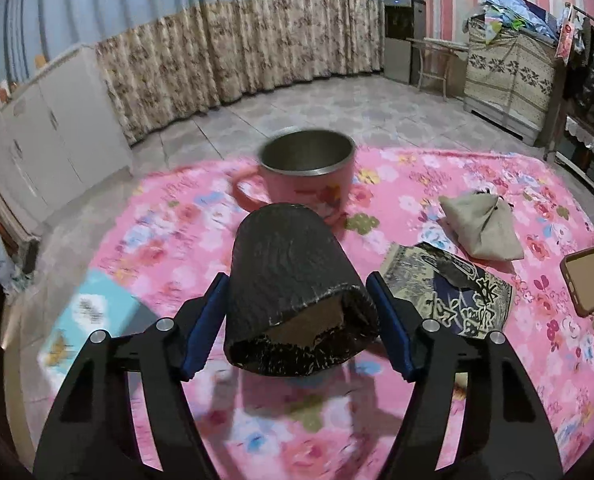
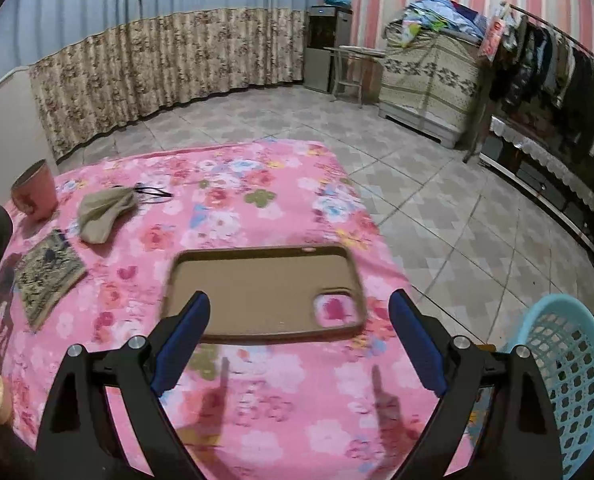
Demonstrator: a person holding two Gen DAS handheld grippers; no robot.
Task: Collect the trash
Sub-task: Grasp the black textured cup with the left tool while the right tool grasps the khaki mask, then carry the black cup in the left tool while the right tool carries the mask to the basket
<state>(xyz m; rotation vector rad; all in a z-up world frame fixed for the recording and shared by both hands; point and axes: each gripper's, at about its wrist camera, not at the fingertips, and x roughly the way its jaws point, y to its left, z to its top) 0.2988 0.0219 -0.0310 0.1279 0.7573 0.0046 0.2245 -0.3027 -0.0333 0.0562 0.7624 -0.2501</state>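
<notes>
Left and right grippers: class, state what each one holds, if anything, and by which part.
The left gripper has a dark crumpled paper cup between its fingers, but gaps show at both sides, so a hold cannot be confirmed. The right gripper is open, empty, above a brown phone case.
</notes>
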